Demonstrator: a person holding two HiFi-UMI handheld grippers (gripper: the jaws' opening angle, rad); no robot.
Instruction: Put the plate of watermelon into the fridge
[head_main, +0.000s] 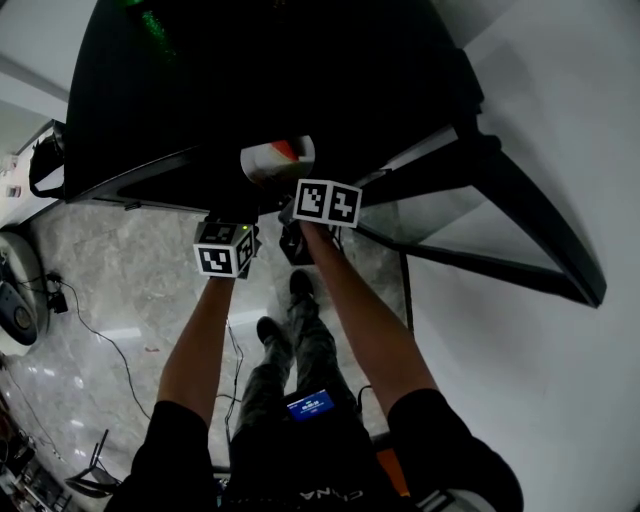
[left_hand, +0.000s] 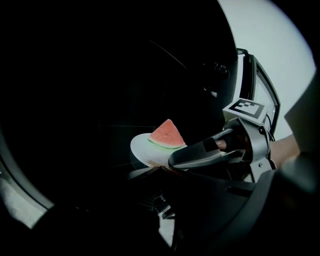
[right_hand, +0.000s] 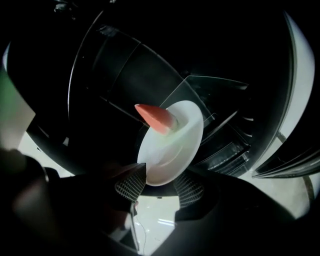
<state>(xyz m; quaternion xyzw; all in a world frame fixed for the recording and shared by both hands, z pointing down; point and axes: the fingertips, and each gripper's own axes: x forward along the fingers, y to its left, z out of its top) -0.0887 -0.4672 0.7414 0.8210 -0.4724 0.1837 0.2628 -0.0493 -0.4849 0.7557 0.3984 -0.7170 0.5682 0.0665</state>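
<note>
Right gripper jaws apart astride plate rim; left gripper closed.

The left gripper and right gripper reach toward the fridge. The plate with watermelon lies just beyond them. The door stands open at right.

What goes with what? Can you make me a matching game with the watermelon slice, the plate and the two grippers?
Things:
1. watermelon slice
2. plate
3. left gripper
4. right gripper

Colour or state:
A. white
B. jaws apart, with the plate's rim between them
C. red
D. jaws together

Pairs: 1-C, 2-A, 3-D, 4-B
</note>
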